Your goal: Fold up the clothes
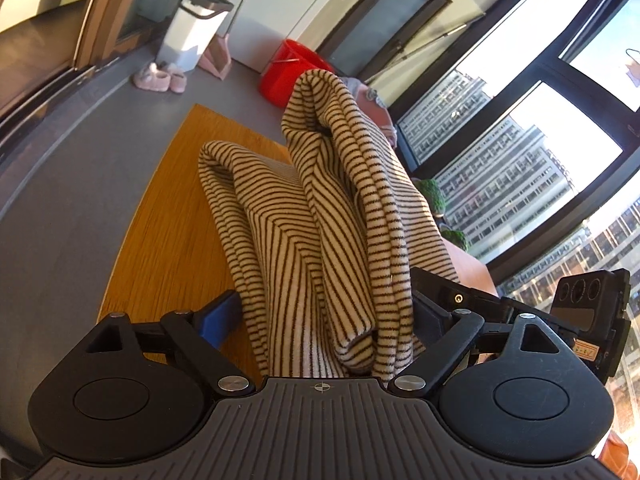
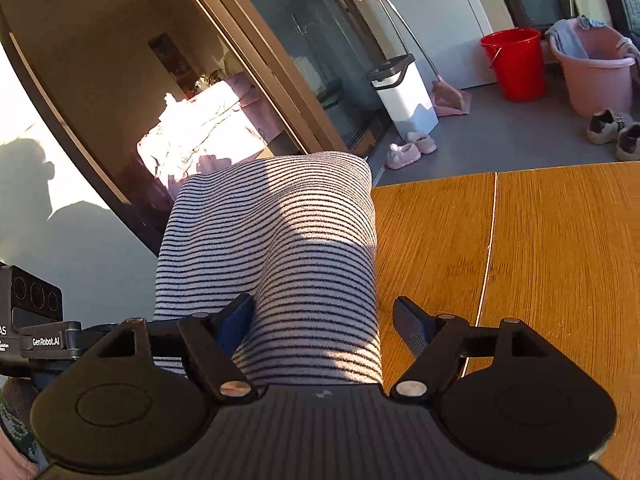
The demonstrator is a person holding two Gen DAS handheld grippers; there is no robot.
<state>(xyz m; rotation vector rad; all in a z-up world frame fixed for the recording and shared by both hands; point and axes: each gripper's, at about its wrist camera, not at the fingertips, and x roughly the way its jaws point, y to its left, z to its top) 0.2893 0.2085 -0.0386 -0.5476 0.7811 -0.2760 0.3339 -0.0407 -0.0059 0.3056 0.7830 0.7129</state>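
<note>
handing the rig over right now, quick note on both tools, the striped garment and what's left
Left tool: cream knit garment with thin dark stripes bunched between its fingers, which look spread; grip not confirmable.
Right tool: fingers spread, the same striped cloth draped between them; grip not confirmable.
Garment: lifted in loose folds, its far end resting on the orange-brown wooden table.
Done: garment picked up and gathered.
Left: lay it flat on the table, fold neatly, release.

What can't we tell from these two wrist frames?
- Left wrist view: the striped garment covers the left gripper's right finger, so its grip is unclear.
- Right wrist view: cloth drapes over the right gripper; contact unclear.
- The garment's type: bunched, cut off by both frames.
</note>
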